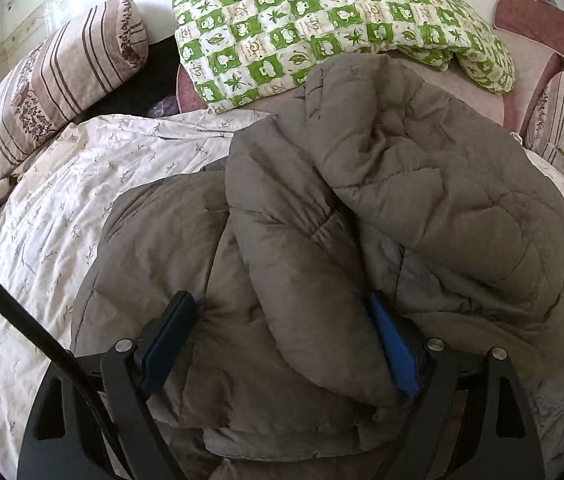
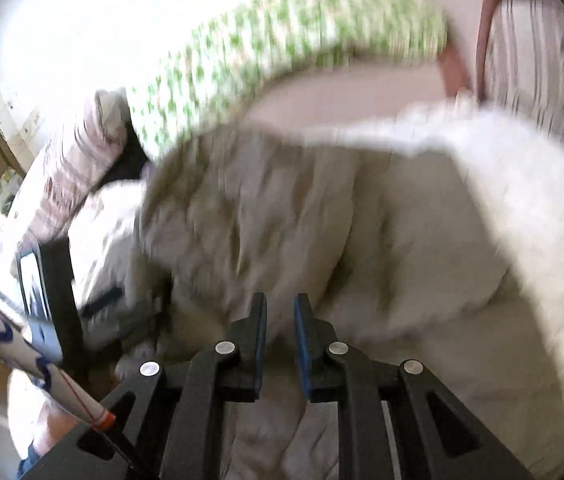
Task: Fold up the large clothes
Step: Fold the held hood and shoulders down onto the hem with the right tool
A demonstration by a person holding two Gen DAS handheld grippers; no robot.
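The left gripper point(image 1: 282, 344) has its fingers spread wide around a thick fold of the grey coat point(image 1: 381, 208), which lies heaped on the bed point(image 1: 42, 240), likely to gather bulk. The right gripper point(image 2: 280, 344), fingers nearly together and empty, hovers just before the coat.

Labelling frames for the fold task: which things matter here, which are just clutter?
Job:
grey quilted coat
left tool, wide open around a coat fold
right tool, nearly closed, empty

Lying about:
green checked quilt
striped pillow
floral sheet
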